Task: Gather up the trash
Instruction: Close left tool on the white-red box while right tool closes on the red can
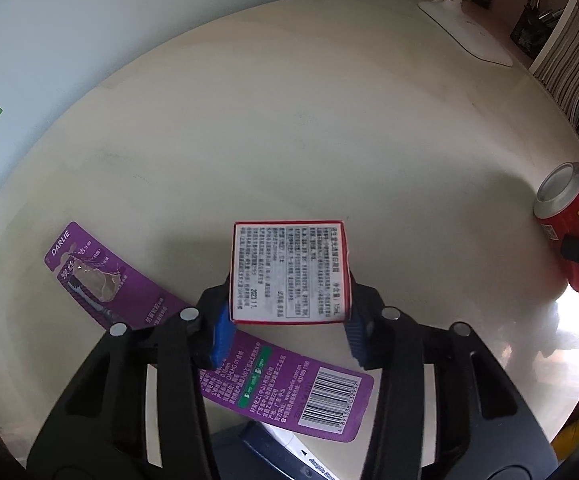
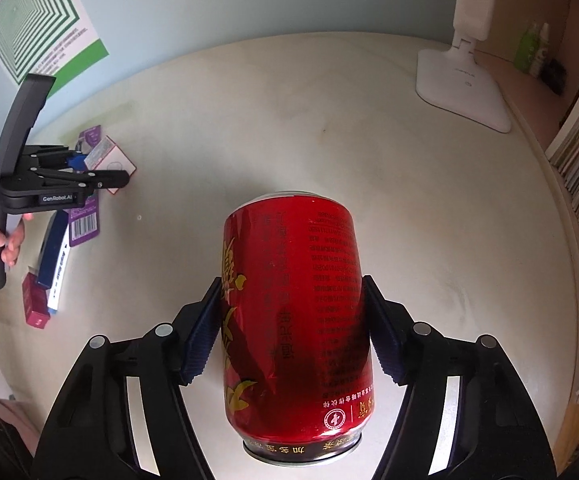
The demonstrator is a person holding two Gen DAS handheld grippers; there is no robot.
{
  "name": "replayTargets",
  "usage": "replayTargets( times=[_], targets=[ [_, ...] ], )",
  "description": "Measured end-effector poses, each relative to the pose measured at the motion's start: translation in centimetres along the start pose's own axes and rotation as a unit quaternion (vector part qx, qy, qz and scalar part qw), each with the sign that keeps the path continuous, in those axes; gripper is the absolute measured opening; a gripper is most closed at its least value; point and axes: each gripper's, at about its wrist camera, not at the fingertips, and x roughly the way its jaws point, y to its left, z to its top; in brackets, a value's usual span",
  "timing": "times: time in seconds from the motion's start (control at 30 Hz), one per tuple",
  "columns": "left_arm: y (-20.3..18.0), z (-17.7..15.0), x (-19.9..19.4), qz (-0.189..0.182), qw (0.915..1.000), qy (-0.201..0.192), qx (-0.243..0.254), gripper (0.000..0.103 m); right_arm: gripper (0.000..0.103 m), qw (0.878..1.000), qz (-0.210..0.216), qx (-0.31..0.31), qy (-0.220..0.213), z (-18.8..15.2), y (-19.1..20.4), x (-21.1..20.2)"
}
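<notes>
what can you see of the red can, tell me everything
The red can is a metal drink can with gold characters and small printed text, silver rims at both ends. It looks dented along its side. It is gripped between the right gripper pads, above the pale table. The left wrist view shows its silver end.

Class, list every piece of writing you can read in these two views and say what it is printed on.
"DARLIE": purple toothbrush card.
"GenRobot.AI": left tool.
"Data Acquisition System": same tool, barely legible.
Small box in the left tool: Chinese print, blurred.
Red can in the right tool: Chinese print, not transcribed.
Poster: too small.
</notes>
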Motion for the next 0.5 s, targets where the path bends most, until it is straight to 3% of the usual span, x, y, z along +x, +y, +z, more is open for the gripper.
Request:
replayTargets(
  times=[0.5],
  targets=[
    [0.8, -3.1, -4.8, -0.005, 0.9987, -0.042, 0.03, 0.042, 0.067, 0.999, -0.011, 0.01, -0.036, -0.6, 1.9, -3.7]
  ],
)
